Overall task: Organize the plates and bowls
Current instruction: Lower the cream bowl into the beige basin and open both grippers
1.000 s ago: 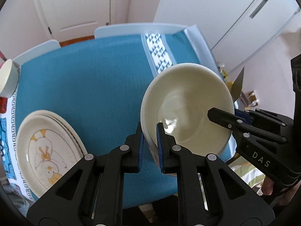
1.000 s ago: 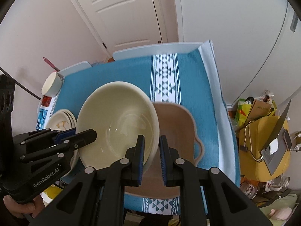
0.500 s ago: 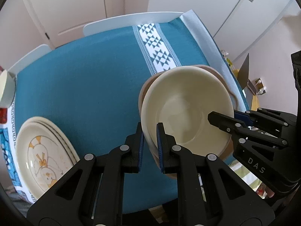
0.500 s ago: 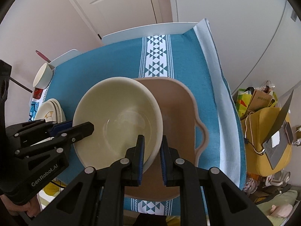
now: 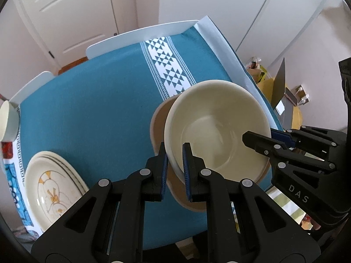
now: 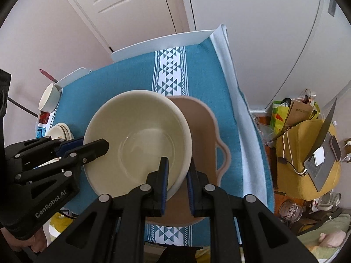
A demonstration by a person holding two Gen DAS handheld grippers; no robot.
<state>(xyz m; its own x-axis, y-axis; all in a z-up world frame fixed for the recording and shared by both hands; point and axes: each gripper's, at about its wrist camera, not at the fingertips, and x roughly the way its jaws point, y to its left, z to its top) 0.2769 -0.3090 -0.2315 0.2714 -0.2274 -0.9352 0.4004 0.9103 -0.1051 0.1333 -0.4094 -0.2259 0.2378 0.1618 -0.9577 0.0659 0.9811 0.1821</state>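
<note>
I have the large cream ceramic bowl (image 5: 216,129) pinched by its rim on two opposite sides, my left gripper (image 5: 174,153) clamped on one edge and my right gripper (image 6: 177,166) on the other, since a bowl this wide seems steadier carried by both; it hangs above the tan handled serving dish (image 6: 204,135) on the teal tablecloth (image 5: 87,100), where I judge it should nest; the stack of cream patterned plates (image 5: 51,188) sits well apart, by the table's edge.
</note>
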